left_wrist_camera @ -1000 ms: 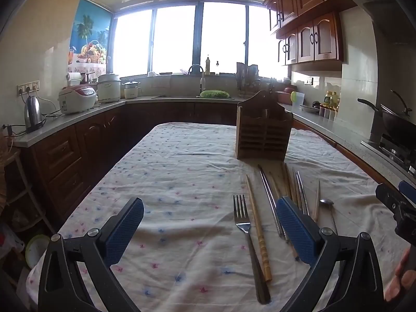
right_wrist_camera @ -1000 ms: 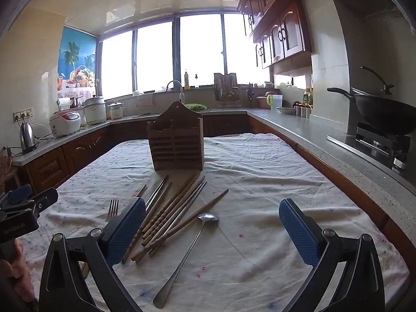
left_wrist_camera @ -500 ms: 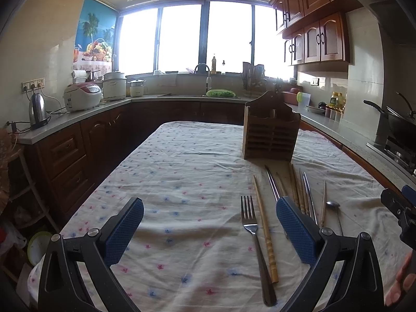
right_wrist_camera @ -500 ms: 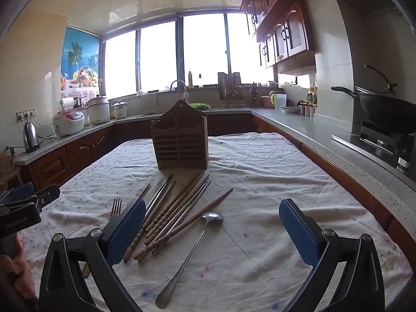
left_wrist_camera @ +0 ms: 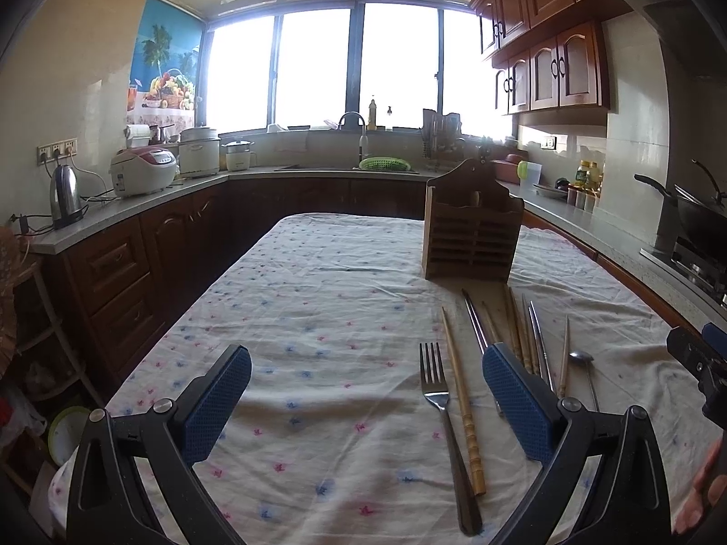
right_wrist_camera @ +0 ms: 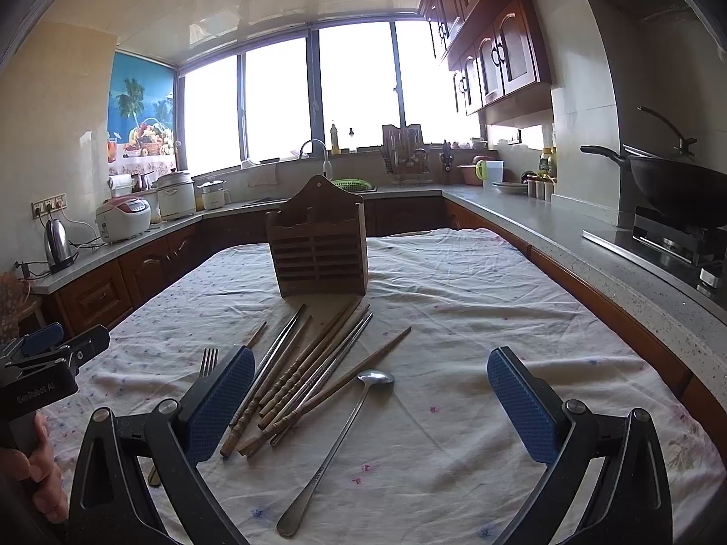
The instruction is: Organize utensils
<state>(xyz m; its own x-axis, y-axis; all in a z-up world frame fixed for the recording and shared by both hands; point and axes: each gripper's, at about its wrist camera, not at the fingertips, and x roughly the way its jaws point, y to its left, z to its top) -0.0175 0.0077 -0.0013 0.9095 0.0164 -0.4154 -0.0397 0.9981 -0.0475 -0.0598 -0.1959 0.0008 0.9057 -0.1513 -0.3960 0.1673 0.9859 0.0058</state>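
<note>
Wooden and steel chopsticks (right_wrist_camera: 302, 365), a fork (left_wrist_camera: 443, 422) and a spoon (right_wrist_camera: 338, 436) lie fanned at lower centre, before the slatted holder (right_wrist_camera: 318, 252), between the wide-spread left hand-held gripper (left_wrist_camera: 365, 402) and right hand-held gripper (right_wrist_camera: 370, 402) over the cloth-covered worktop (right_wrist_camera: 477, 309).

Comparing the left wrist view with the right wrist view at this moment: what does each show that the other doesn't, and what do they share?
Left wrist only: the fork from tines to handle end, and the right tool's tip at the frame's right edge.

Right wrist only: the whole long spoon, the chopsticks fanned out unobstructed, and the wok in full.

Both: the wooden holder upright on the tablecloth behind the utensils, and each view's own tool open and empty, left tool, right tool.
</note>
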